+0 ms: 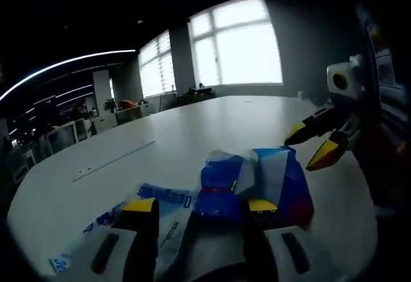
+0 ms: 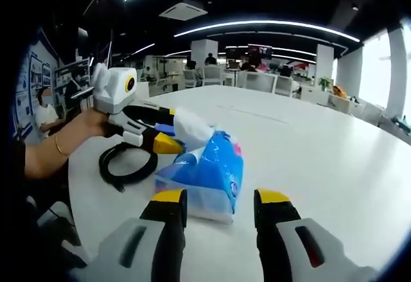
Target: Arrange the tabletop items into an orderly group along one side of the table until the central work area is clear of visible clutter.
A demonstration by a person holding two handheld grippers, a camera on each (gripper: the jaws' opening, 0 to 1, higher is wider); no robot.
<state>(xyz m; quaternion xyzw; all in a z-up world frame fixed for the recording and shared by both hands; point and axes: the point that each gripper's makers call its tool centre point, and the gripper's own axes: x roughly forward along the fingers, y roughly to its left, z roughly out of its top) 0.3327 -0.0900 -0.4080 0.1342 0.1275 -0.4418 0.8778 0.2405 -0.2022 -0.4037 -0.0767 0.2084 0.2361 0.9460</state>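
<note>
Nearest in the left gripper view is the left gripper (image 1: 199, 206), its two yellow-tipped jaws spread wide. Going left to right, one flat white-and-blue wrapper (image 1: 160, 221) lies on the white table (image 1: 192, 128) between and under the jaws; its blue print is too blurred to read. Next comes one blue pack (image 1: 257, 185), crumpled and with white patches, lying just ahead of the gripper's right-hand jaw, which overlaps the pack's near edge. I cannot tell whether that jaw touches it. Further right, the right gripper (image 1: 311, 146) comes in from the edge with its two jaws apart, near the pack's far corner and holding nothing.

In the right gripper view, a hand (image 2: 96, 121) at the left holds the left gripper (image 2: 165, 128). Its jaws stand apart, with the white end of the pack just beyond their tips. One black cable (image 2: 125, 163) lies coiled on the table (image 2: 308, 141) beneath it. To the right lies the blue pack (image 2: 205, 173), near the table's close edge. At the bottom the right gripper (image 2: 220, 198) has both jaws spread, the pack just ahead between them; no label on it can be read.
</note>
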